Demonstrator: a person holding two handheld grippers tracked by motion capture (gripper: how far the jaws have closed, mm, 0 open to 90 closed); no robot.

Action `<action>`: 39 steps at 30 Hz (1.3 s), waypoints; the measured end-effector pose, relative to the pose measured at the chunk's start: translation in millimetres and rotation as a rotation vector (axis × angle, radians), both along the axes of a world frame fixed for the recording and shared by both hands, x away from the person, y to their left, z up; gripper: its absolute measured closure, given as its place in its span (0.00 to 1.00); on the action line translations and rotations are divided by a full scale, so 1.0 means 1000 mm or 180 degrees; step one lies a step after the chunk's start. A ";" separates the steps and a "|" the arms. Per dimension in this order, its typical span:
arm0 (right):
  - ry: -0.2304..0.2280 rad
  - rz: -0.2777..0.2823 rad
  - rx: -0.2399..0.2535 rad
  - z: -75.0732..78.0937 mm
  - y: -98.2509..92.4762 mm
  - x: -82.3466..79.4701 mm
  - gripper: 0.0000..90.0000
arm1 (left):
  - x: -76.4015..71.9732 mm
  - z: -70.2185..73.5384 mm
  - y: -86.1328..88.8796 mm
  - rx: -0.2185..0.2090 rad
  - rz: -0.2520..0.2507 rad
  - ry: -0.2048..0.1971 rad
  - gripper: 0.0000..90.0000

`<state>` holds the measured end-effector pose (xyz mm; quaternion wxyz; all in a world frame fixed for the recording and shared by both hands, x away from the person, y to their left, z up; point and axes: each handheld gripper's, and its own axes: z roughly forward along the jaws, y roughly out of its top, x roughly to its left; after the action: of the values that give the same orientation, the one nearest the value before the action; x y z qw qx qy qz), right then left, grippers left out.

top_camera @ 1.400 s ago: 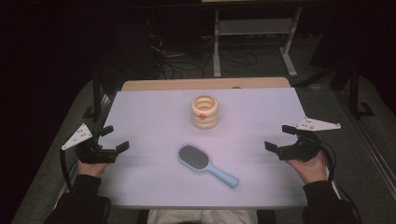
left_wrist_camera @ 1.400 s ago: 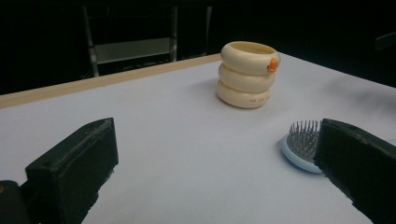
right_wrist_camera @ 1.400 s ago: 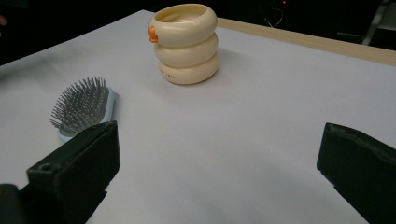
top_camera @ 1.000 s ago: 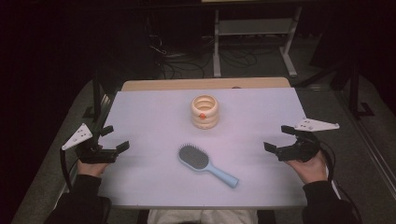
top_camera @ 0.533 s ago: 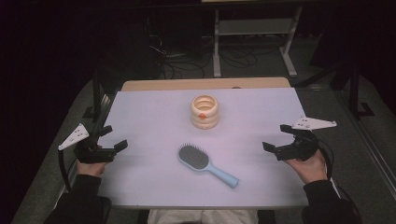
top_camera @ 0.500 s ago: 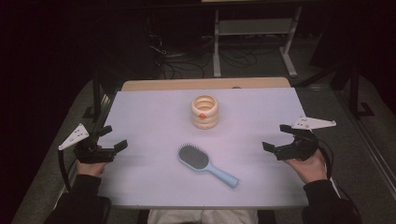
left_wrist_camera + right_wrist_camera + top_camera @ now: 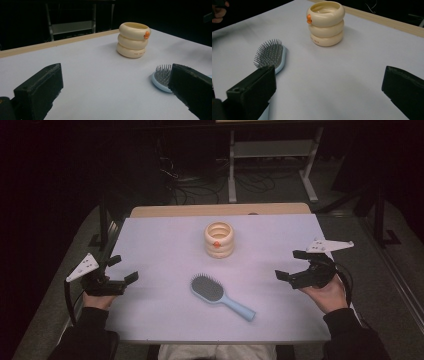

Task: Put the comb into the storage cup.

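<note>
Right gripper (image 7: 291, 265) hovers near the table's right edge in the high view, jaws spread wide, nothing between them; left gripper (image 7: 122, 269) sits at the left edge, jaws likewise apart and empty. Hairbrush (image 7: 220, 295) lies flat near the front-middle of the table (image 7: 160, 240), bristles up, handle pointing toward the front-right; ringed cream cup (image 7: 219, 239) stands upright behind it, toward the back edge, well apart. Both forearms come in low from the front corners, hands gripping from below and behind, jaws aimed inward at the centre.

Left gripper view: jaws wide, brush head (image 7: 161, 76) just past the right jaw, cup (image 7: 133, 40) further on.

Right gripper view: jaws wide, brush (image 7: 272, 56) just beyond the left jaw, cup (image 7: 325, 23) upright behind.

Likely step: reach for the brush. The right side looks better placed; the annotator would take the thin handle across its width, jaws lowered level to the surface, clear of the bristles, so it doesn't pivot.
</note>
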<state>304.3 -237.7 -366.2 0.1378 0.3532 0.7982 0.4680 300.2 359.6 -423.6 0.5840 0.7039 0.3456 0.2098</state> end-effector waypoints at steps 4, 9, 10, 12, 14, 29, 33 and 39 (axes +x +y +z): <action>-0.0023 0.0028 0.0014 0.005 0.003 0.000 0.00 | 0.000 0.000 0.000 -0.0002 0.0002 0.0002 0.00; -0.0021 0.0055 0.0022 0.007 0.006 0.002 0.00 | 0.000 0.000 0.000 0.0004 -0.0001 0.0001 0.00; -0.0011 0.0064 0.0024 0.008 0.007 0.002 0.00 | 0.000 0.000 0.000 0.0007 0.0002 0.0000 0.00; -0.0012 0.0079 0.0030 0.010 0.008 0.003 0.00 | -0.001 0.000 0.000 0.0009 0.0001 -0.0005 0.00; -0.0014 0.0083 0.0029 0.011 0.008 0.003 0.00 | -0.001 0.000 0.000 0.0010 0.0001 -0.0004 0.00; 0.0021 0.0219 -0.0031 0.019 0.024 0.009 0.00 | -0.001 0.001 0.000 0.0028 -0.0001 0.0005 0.00; 0.0019 0.0245 -0.0035 0.021 0.027 0.009 0.00 | -0.001 0.001 0.000 0.0028 -0.0004 0.0006 0.00; 0.0032 0.0310 -0.0077 0.024 0.036 0.011 0.00 | -0.001 0.001 -0.001 0.0026 -0.0004 0.0007 0.00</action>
<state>315.7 -201.6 -342.4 0.1152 0.3146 0.8208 0.4627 299.1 359.1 -422.9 0.5808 0.7068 0.3449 0.2101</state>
